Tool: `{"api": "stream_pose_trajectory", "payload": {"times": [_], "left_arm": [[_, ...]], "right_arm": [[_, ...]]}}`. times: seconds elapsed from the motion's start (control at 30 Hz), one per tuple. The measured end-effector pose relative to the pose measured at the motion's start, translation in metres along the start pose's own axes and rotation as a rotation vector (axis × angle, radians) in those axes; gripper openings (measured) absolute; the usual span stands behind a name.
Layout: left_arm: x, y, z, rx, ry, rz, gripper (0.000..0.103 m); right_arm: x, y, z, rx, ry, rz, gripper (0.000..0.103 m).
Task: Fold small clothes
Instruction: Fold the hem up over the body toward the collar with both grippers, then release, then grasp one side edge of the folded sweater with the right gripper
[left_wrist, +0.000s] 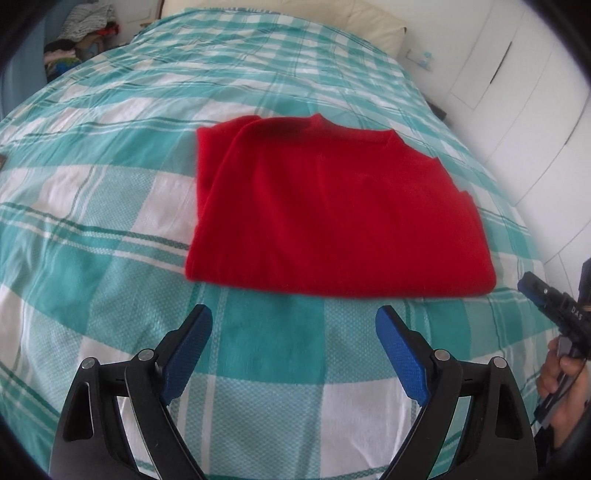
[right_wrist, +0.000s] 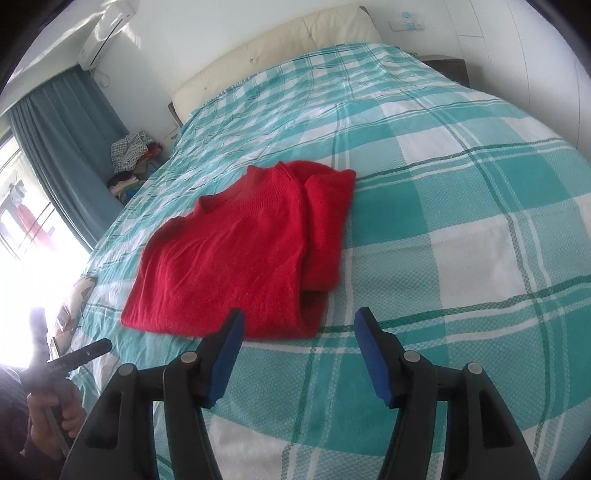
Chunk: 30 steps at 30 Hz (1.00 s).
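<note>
We are holding the left gripper (left_wrist: 293, 317) with its jaws spread wide and nothing between them, its blue ribbed pads (left_wrist: 188, 354) hanging just above the bed near the sweater's near hem. The right gripper (right_wrist: 298, 319) is likewise standing released and empty, its black hinged arms ending in the same dimpled blue pads (right_wrist: 373, 358), the left one sitting just over the sweater's near right corner. The red sweater (left_wrist: 332, 206) is lying flat on the bedspread (left_wrist: 110, 206), a fuzzy knit folded into a rough rectangle, its ribbed collar pointing far and a sleeve doubled along one side. The bedspread is showing a woven teal-and-white plaid. Far beyond, a padded cream headboard (right_wrist: 273, 40) is edging the bed.
</note>
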<state>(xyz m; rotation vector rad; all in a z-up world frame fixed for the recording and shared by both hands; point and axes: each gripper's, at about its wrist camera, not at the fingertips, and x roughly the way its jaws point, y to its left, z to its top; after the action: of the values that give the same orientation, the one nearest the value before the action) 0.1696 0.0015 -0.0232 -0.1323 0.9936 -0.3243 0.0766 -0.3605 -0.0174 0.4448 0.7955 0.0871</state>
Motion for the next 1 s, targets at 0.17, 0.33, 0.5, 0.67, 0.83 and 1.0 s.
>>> {"api": "stream_pose_trajectory", "payload": {"times": [0.17, 0.33, 0.5, 0.67, 0.83, 1.0], "left_arm": [[0.032, 0.016, 0.067, -0.078, 0.007, -0.081, 0.091], [0.09, 0.015, 0.131, -0.029, 0.052, -0.042, 0.091], [0.119, 0.038, 0.175, -0.151, -0.033, 0.025, 0.091], [0.098, 0.062, 0.168, -0.189, -0.085, 0.099, 0.091], [0.035, 0.044, 0.118, -0.043, -0.071, 0.137, 0.091], [-0.029, 0.014, 0.038, -0.005, -0.034, 0.035, 0.093]], "right_arm": [[-0.006, 0.004, 0.0, -0.018, -0.019, 0.011, 0.061], [0.002, 0.007, 0.003, -0.002, 0.008, 0.061, 0.061], [0.006, 0.018, 0.006, -0.046, 0.032, 0.09, 0.061], [-0.002, 0.017, 0.009, -0.067, 0.004, 0.073, 0.061], [-0.012, 0.002, 0.015, -0.013, -0.047, 0.036, 0.063], [-0.006, -0.018, 0.016, 0.085, -0.058, 0.034, 0.063]]}}
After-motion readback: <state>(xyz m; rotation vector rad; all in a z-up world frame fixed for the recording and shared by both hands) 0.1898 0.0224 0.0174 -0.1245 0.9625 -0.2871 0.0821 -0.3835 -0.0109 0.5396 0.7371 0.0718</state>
